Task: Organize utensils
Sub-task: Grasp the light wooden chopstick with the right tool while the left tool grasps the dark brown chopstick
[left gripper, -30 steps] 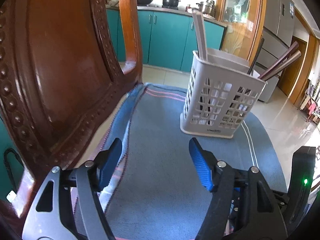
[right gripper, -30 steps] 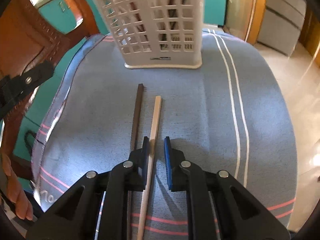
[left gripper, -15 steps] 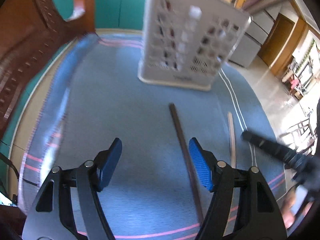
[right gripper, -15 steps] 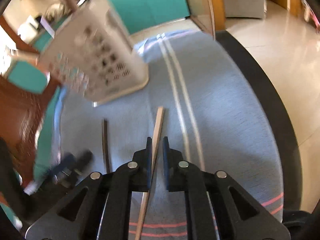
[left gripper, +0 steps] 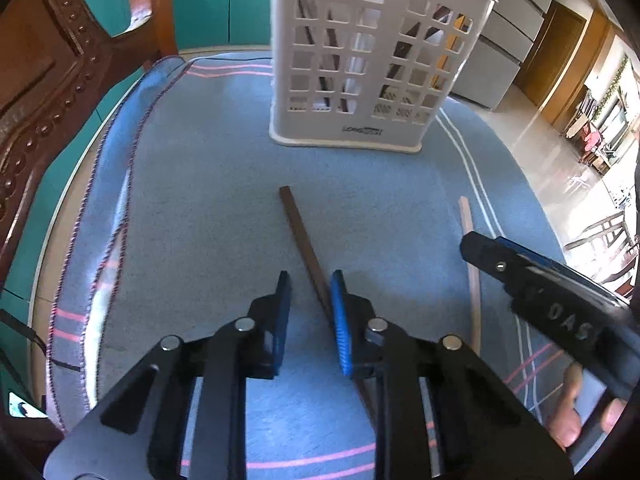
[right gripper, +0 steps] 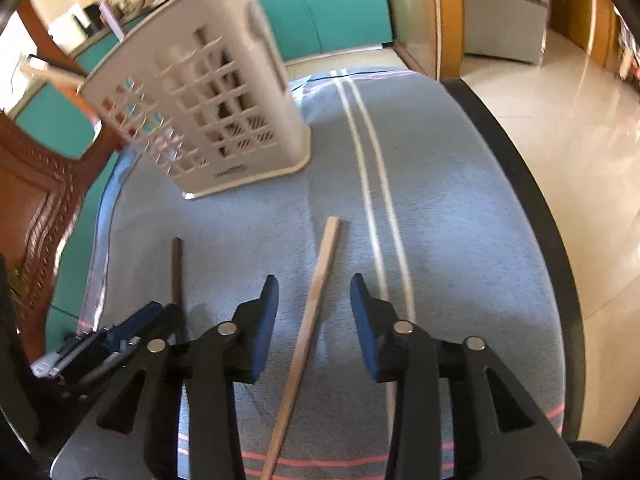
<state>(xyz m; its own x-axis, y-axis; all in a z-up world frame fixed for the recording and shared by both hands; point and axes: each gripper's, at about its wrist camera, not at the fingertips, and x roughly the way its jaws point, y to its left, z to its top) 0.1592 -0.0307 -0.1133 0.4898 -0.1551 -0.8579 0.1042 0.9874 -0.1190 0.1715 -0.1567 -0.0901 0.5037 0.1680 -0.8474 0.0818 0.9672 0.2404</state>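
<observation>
While the left gripper (left gripper: 310, 280) points down at the blue cloth (left gripper: 200, 184), its jaws are closing, now narrow, with the dark chopstick (left gripper: 298, 228) running between them; the stick lies against the right blue pad, gap still visible on the left pad, so no firm clamp that I can confirm. In the left wrist view the dark chopstick runs from frame centre down to lower centre, flat on the cloth. The light wooden chopstick (left gripper: 470, 264) lies right of it, well apart, partly covered by the right gripper (left gripper: 480, 252) coming in from the right edge. A hand (left gripper: 576, 412) shows at lower right on that tool. The white slotted utensil basket (left gripper: 360, 64) stands upright at upper centre on the cloth, utensils inside seen through the slots, kinds hard to tell. Right wrist view: right gripper (right gripper: 314, 292) jaws opening, moderately wide, the light wooden chopstick (right gripper: 316, 288) lying on the cloth between them, touching neither pad. Dark chopstick (right gripper: 176, 272) sits left of centre, its lower end under the left gripper (right gripper: 132, 328) at lower left. Basket (right gripper: 208, 112) appears tilted at upper left, slightly blurred. Carved wooden chair (left gripper: 48, 80) at left edge, teal cabinets (left gripper: 208, 0) behind, tiled floor (right gripper: 580, 120) at right.
</observation>
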